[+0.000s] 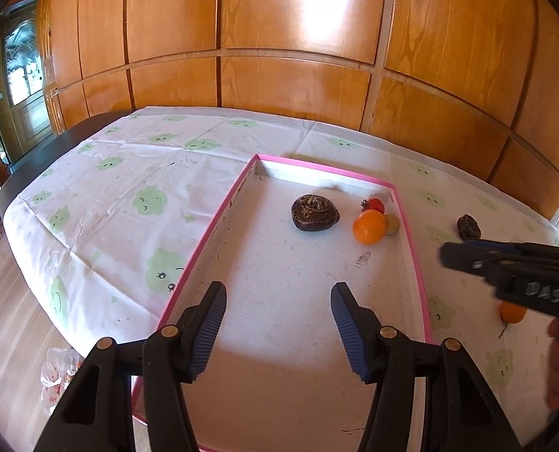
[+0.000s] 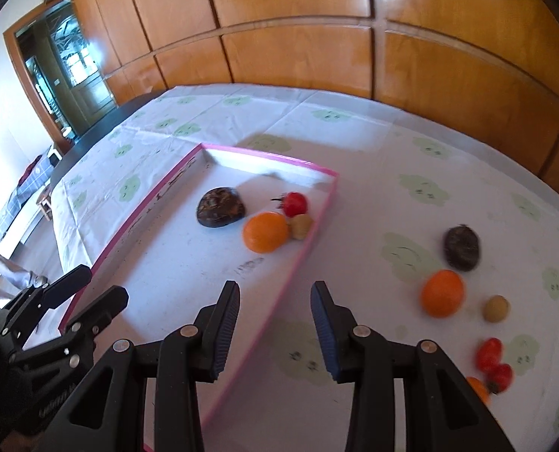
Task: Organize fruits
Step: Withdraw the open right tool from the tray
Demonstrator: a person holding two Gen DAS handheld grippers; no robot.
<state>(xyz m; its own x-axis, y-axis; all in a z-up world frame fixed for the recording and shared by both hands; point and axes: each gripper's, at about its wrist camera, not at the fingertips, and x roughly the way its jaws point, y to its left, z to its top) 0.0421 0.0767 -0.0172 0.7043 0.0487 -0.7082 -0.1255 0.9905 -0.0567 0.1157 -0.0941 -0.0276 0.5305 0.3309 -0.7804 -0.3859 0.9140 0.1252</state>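
A shallow white tray with a pink rim (image 1: 415, 248) (image 2: 309, 241) lies on the table. In it sit a dark brown fruit (image 1: 314, 213) (image 2: 221, 213), an orange (image 1: 369, 226) (image 2: 265, 232), a small red fruit (image 1: 374, 205) (image 2: 294, 203) and a small yellowish fruit (image 1: 391, 224) (image 2: 300, 226). Outside, right of the tray, lie another dark fruit (image 1: 468, 226) (image 2: 462, 246), an orange (image 2: 442, 293), a yellowish fruit (image 2: 496, 309) and two red fruits (image 2: 494, 363). My left gripper (image 1: 278, 320) is open and empty over the tray's near end. My right gripper (image 2: 275, 324) is open and empty above the tray's right rim.
A white tablecloth (image 1: 129, 188) with green cartoon prints covers the table. A wooden panelled wall (image 1: 298, 56) stands behind it. A plastic bag (image 1: 59, 380) lies on the floor at the left. An orange (image 1: 512, 312) lies under the right gripper's body (image 1: 513, 267).
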